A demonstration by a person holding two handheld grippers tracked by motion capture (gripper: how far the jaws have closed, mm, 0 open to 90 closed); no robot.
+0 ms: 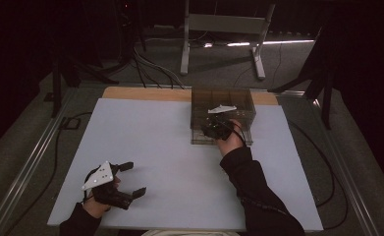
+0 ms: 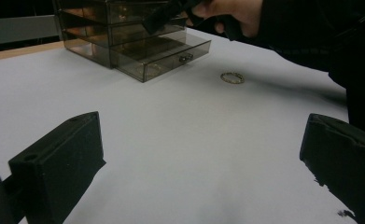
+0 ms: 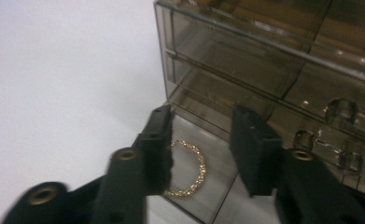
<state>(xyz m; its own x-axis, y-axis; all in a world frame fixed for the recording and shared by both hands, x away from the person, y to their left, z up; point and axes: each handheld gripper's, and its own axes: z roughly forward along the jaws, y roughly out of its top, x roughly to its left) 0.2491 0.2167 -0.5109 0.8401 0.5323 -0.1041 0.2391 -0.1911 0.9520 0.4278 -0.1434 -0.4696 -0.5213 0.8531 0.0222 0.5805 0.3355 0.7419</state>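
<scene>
A smoky see-through drawer box (image 1: 222,115) stands toward the far side of the white desk (image 1: 179,162), a little right of its middle, with a strip of bare wood showing along the desk's far edge. In the left gripper view the box shows 3 tiers, and its lowest drawer (image 2: 164,58) is pulled out toward the person, its small clear knob facing forward. The right tool (image 1: 214,129) is held over that open drawer by the person's right hand (image 1: 231,140), the black sleeve (image 1: 258,194) reaching in from the near edge. In the right gripper view its 2 black jaws stand apart with nothing between them, and a gold chain bracelet (image 3: 189,170) lies on the clear drawer floor just below and between them, partly hidden behind the left jaw. A second ring-shaped gold piece (image 2: 232,77) lies flat on the desk, near the front of the open drawer and apart from it. The left tool (image 1: 126,181) rests low over the near left part of the desk, well apart from the box, its jaws spread wide and empty, a grey 3-cornered plate (image 1: 99,176) on its top.
</scene>
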